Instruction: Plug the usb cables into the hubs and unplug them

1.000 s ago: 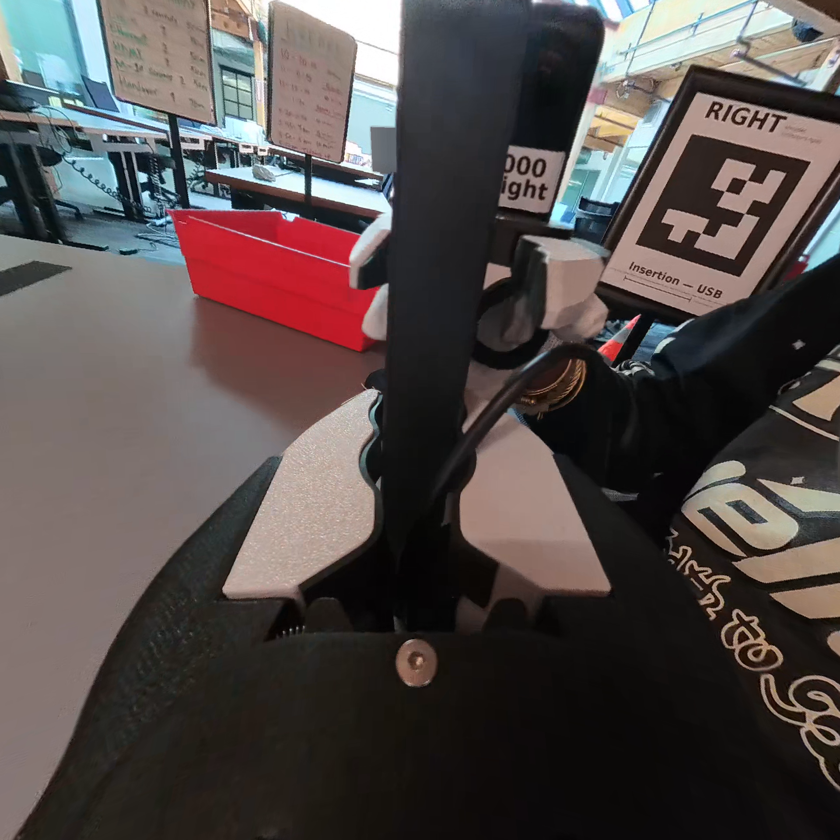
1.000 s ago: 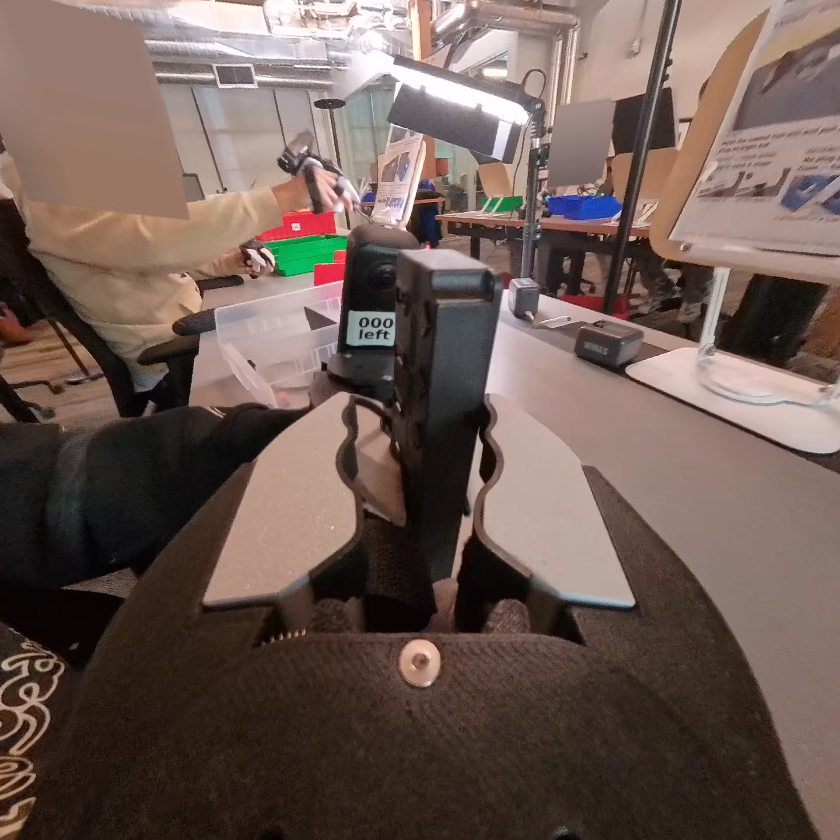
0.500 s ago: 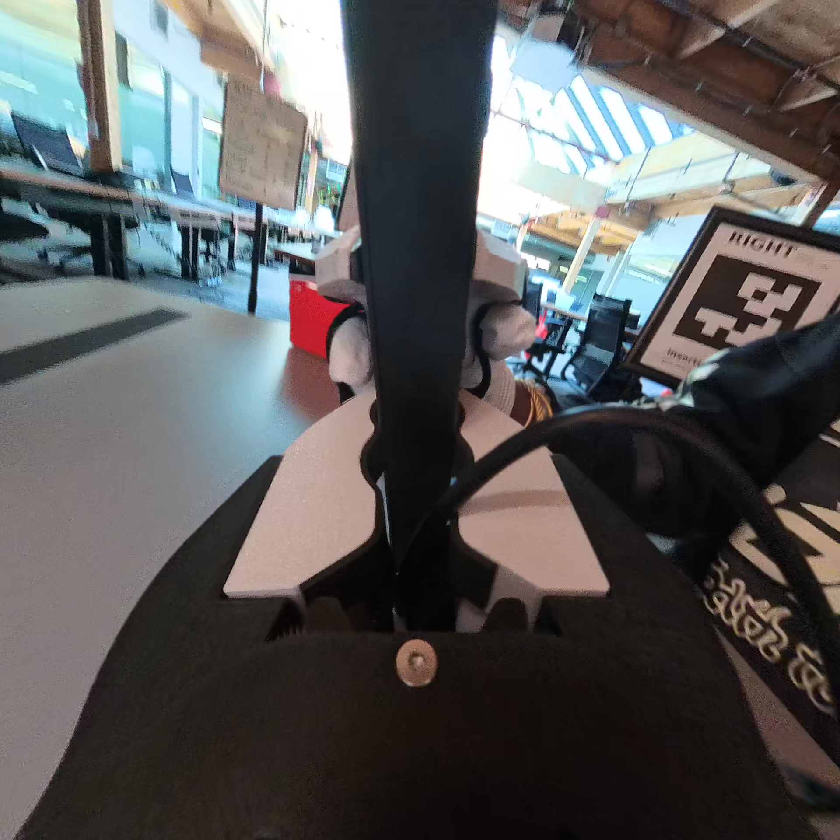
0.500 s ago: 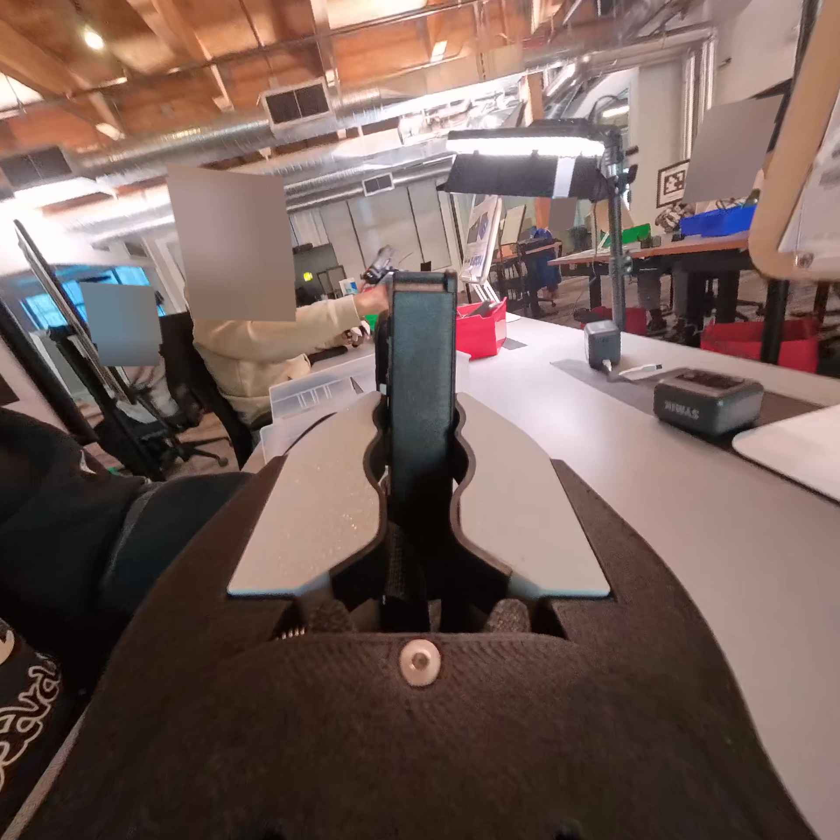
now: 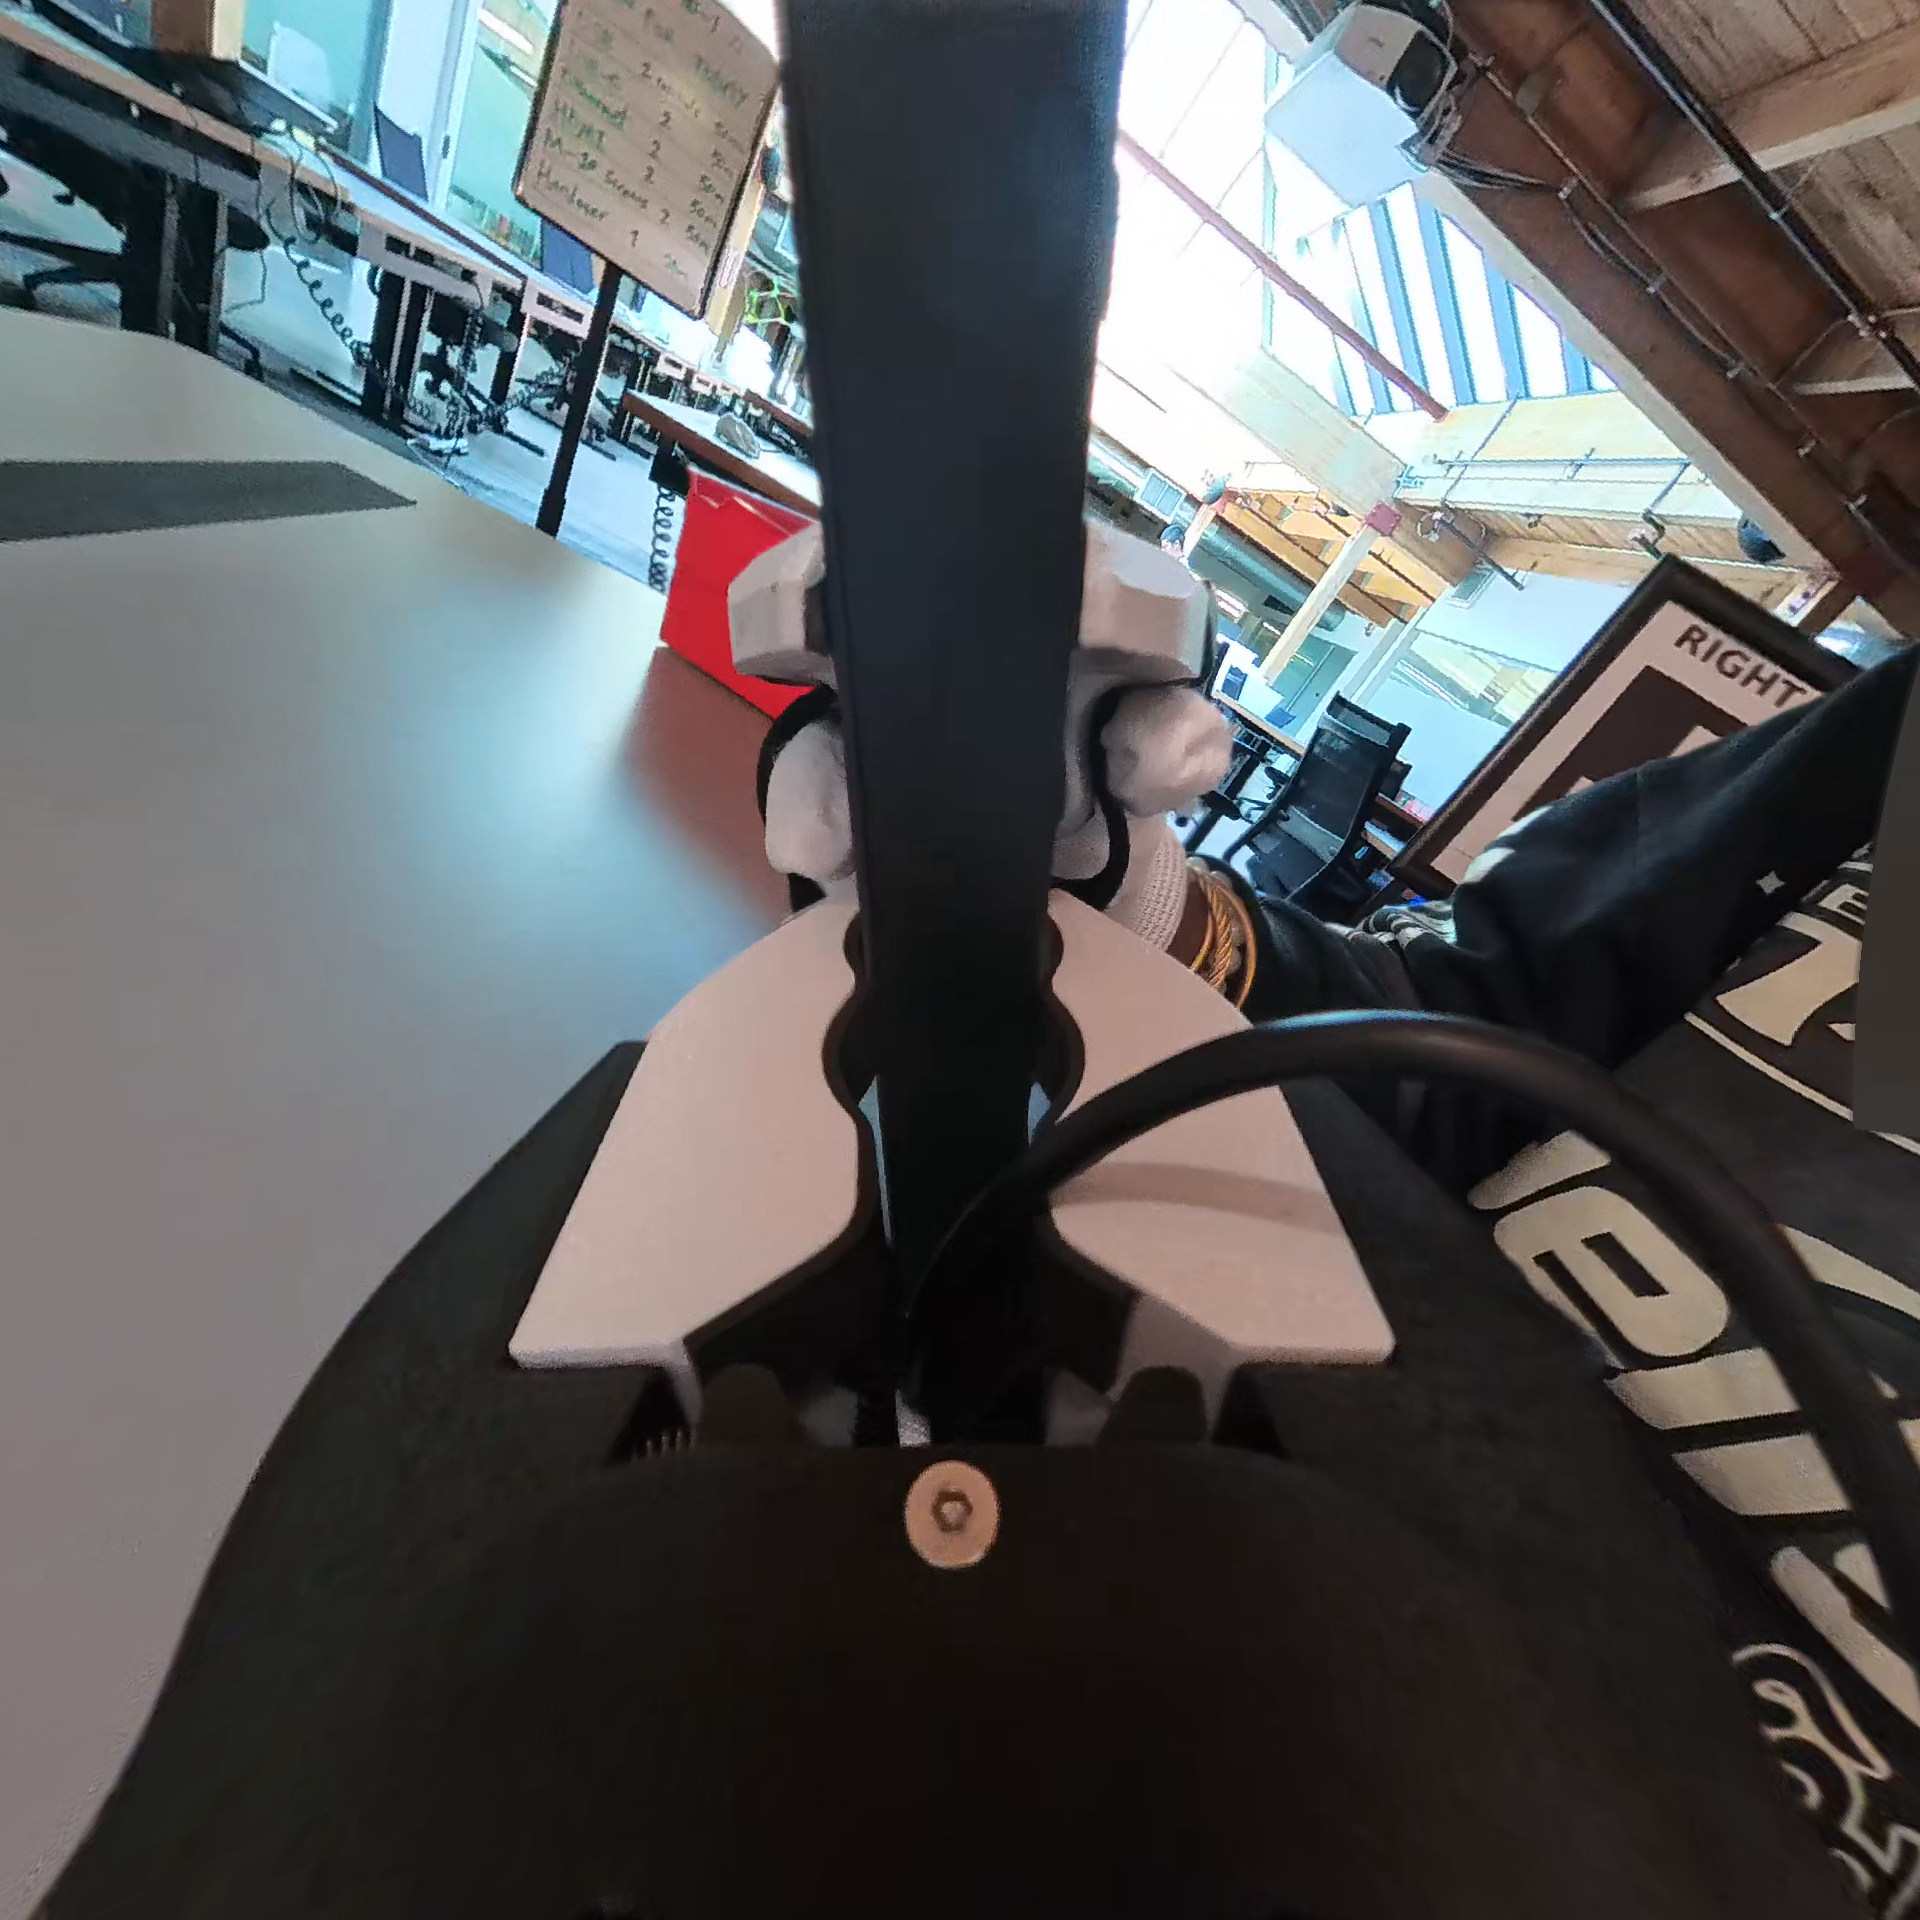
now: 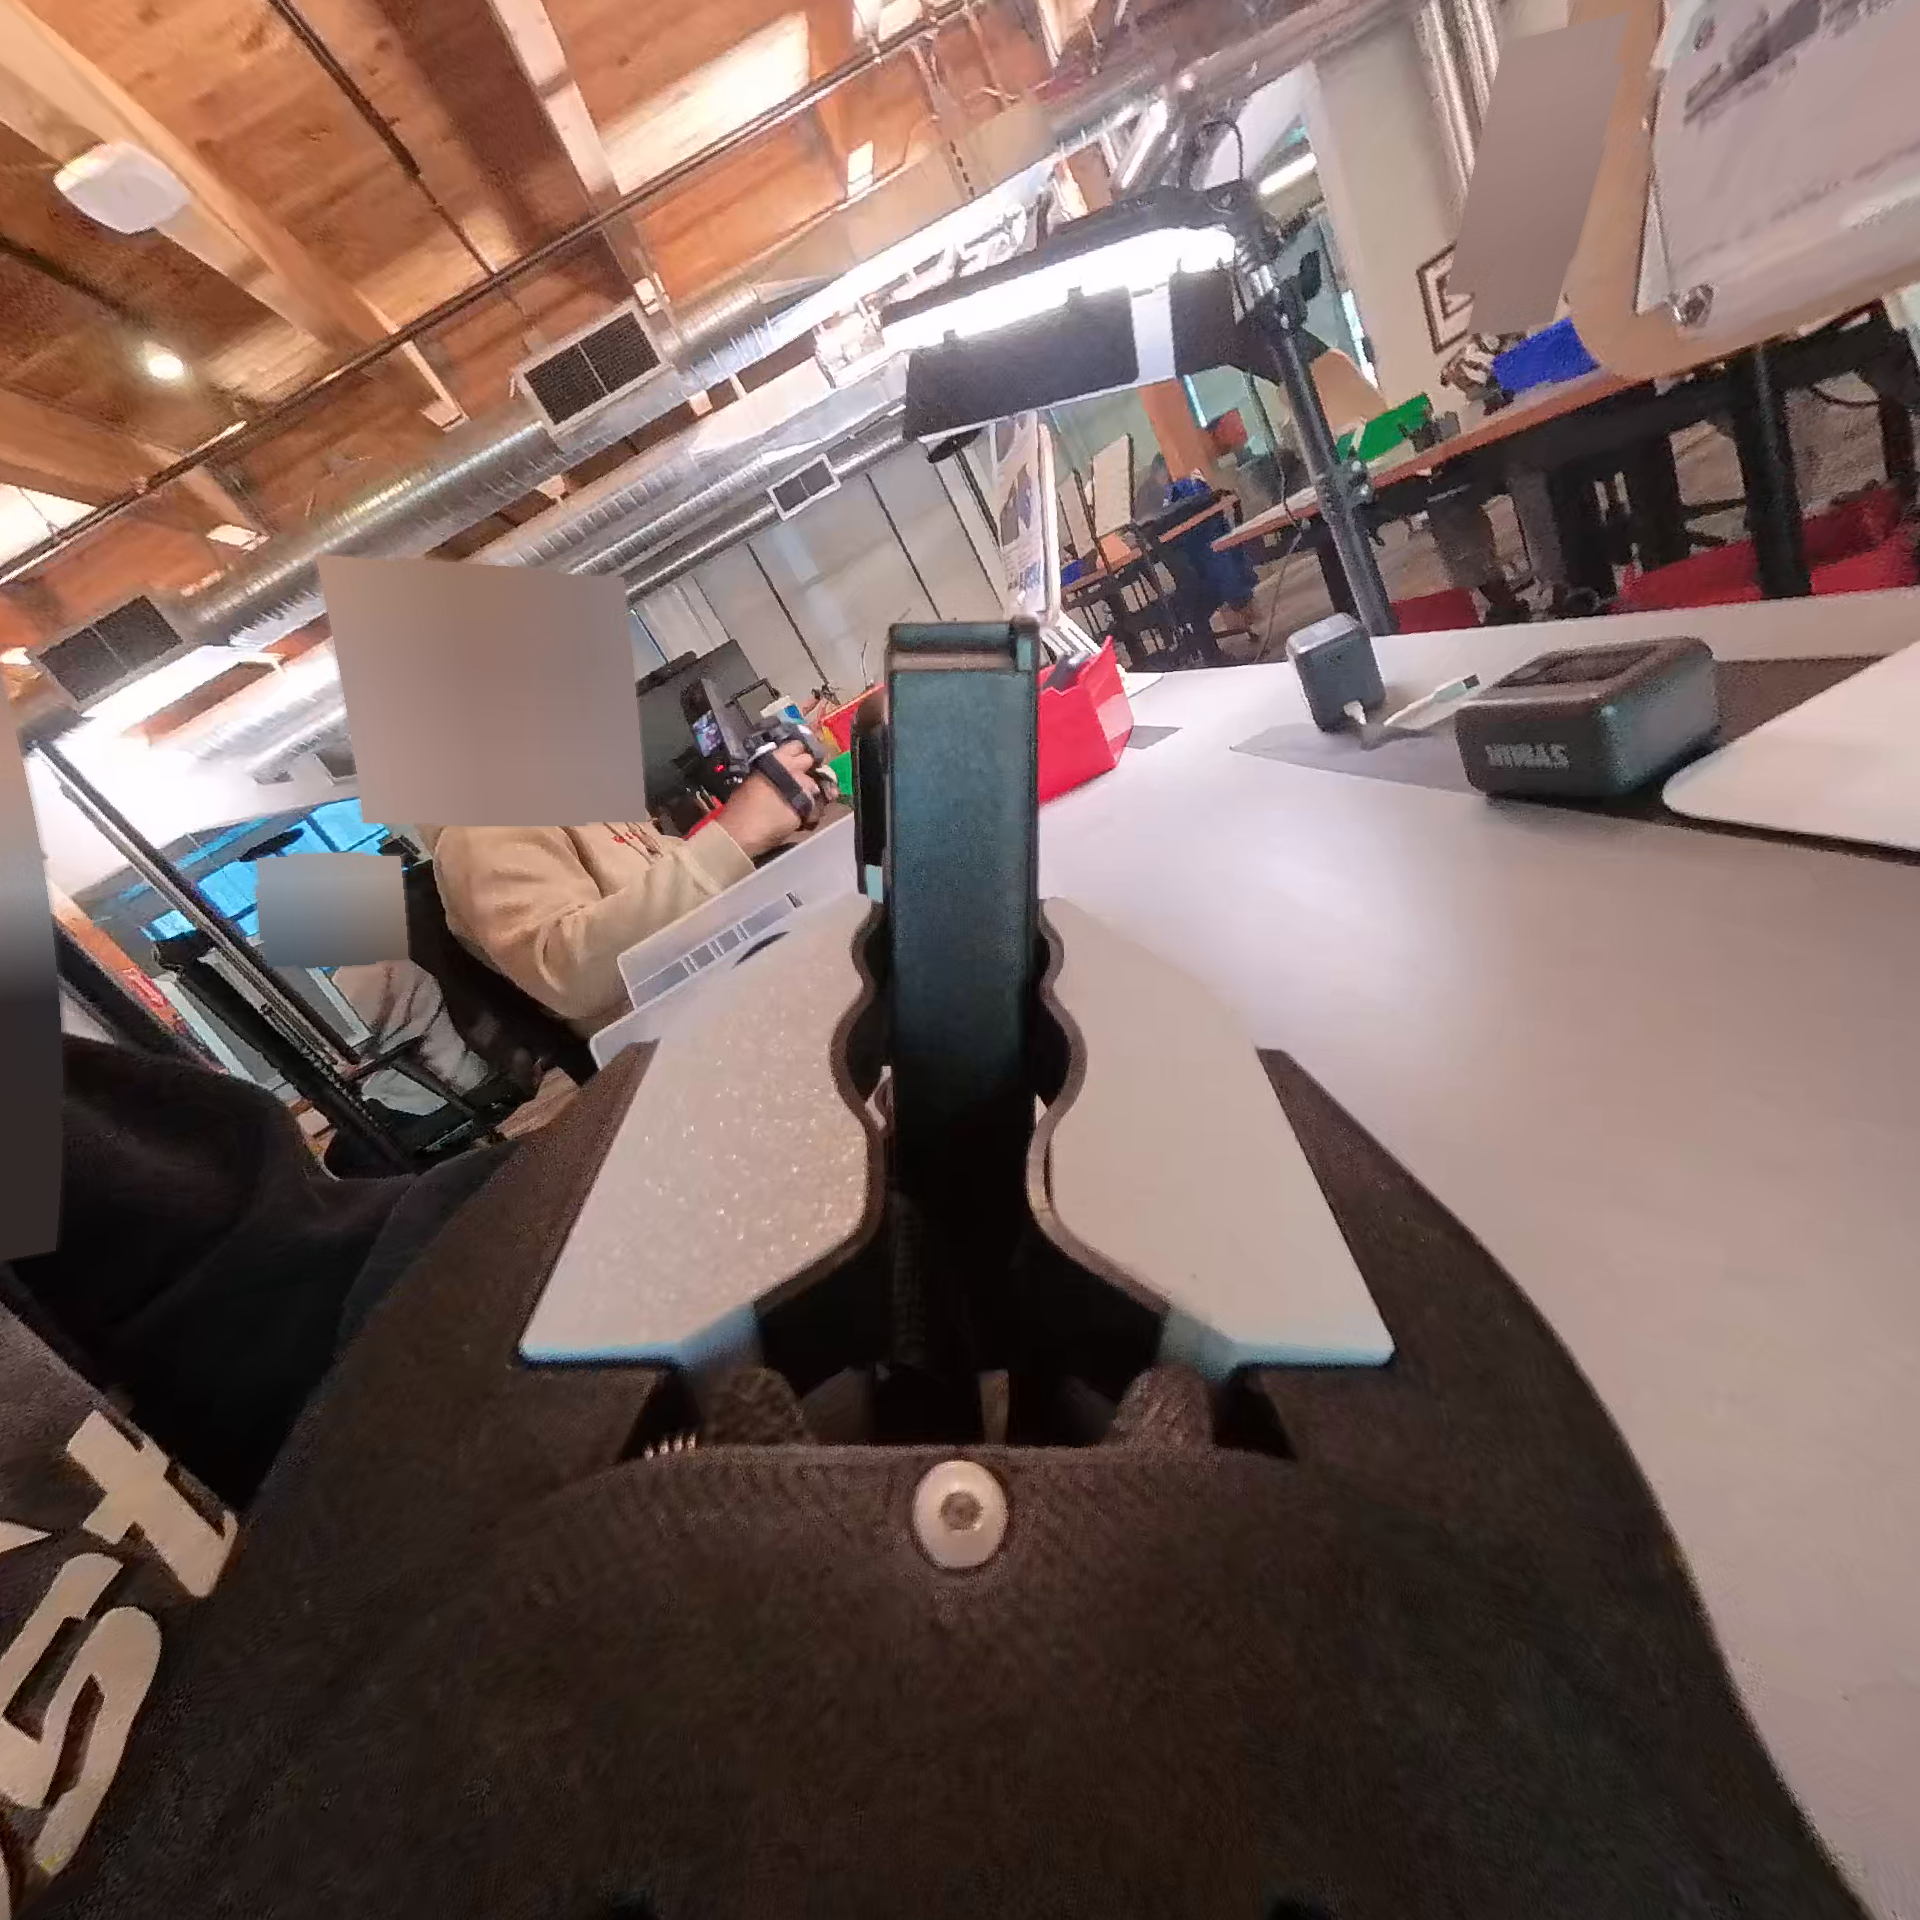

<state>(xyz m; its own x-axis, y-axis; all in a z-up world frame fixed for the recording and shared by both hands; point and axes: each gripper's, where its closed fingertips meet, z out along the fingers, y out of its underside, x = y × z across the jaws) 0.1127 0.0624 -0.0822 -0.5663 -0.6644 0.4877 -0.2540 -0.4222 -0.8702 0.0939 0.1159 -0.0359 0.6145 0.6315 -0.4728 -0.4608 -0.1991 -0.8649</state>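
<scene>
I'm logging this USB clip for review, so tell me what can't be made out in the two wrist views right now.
- Left wrist view: the black hub in the left gripper runs past the top edge, ports unseen.
- Left wrist view: the black cable leaves at the right edge; its plug hides behind the hub.
- Left wrist view: the gloved hand is mostly behind the hub.
- Right wrist view: the black hub in the right gripper shows only a narrow side.

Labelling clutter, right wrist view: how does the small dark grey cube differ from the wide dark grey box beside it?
The small dark grey cube stands tall and narrow; the wide dark grey box is low and broad. The cube has a white cable at its base; the box shows none. The cube sits farther back than the box. Both rest on a dark strip on the grey table.
</scene>
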